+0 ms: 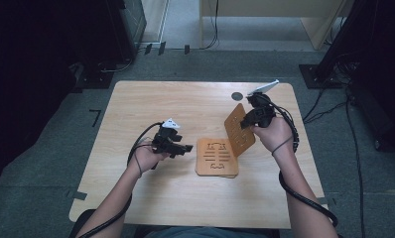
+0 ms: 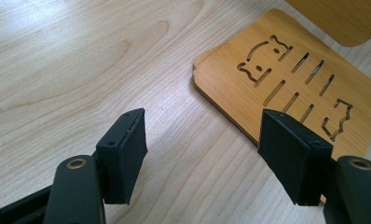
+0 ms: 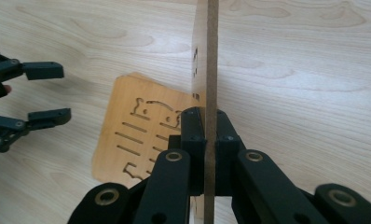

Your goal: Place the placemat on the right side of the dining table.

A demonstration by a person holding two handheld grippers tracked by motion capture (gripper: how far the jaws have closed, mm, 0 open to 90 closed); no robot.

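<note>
My right gripper (image 3: 204, 140) hides the lower part of the raised wooden panel (image 3: 210, 56), whose top and bottom run off the right gripper view, so I can't read its cut-outs edge-on. The flat wooden panel (image 2: 286, 79) is cut off at the right edge of the left gripper view and partly covered by one finger (image 2: 293, 161) of my left gripper (image 2: 207, 158). In the high view the cut-out shapes are too small to make out, and my forearms leave the bottom edge.

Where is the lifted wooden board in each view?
High view: lifted board right of centre, tilted up in the right gripper.
Left gripper view: its corner at the top right.
Right gripper view: edge-on, centre, clamped between the jaws.
Shared landmark: the flat board with cutouts.
</note>
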